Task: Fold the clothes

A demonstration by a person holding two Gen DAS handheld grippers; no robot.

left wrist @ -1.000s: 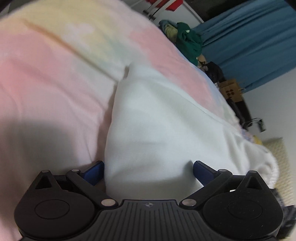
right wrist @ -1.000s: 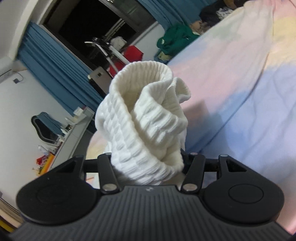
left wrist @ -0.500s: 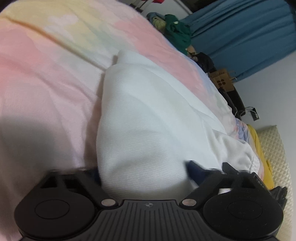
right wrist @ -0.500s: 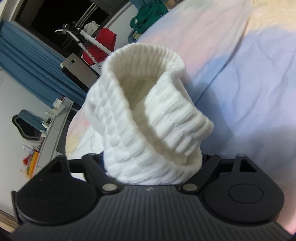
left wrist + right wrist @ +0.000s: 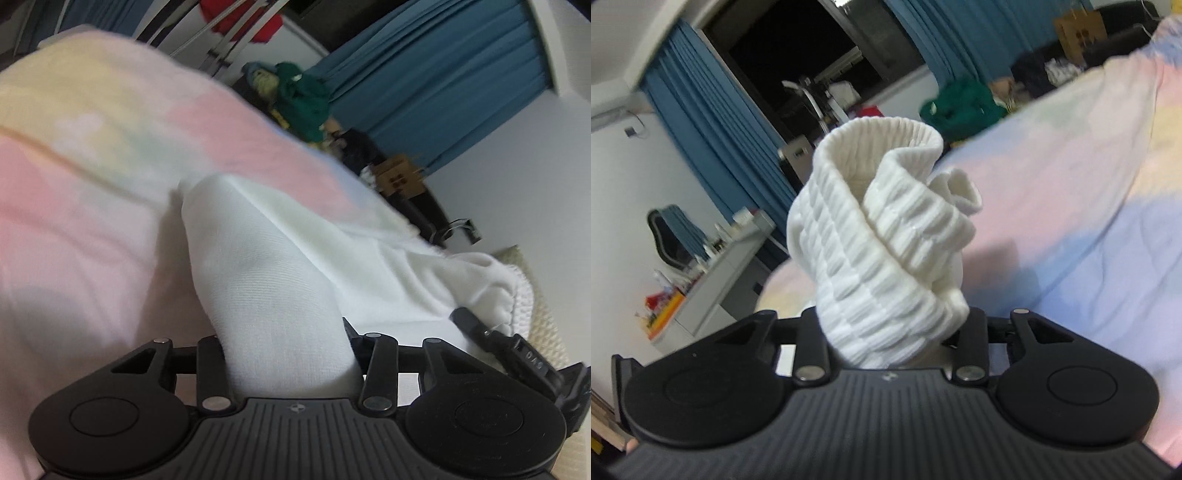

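Two tongs each pinch white cloth, both having just been closing. The left tongs (image 5: 288, 354) nip a smooth fold of the white garment (image 5: 295, 251), which trails across the bed (image 5: 92, 221). The right tongs (image 5: 894, 343) clamp its ribbed cuff (image 5: 879, 236), bunched upright above the pastel bedspread (image 5: 1089, 240). Beyond hang blue curtains (image 5: 424, 85), a green clothes heap (image 5: 303, 96), a desk (image 5: 716, 266) and white walls.
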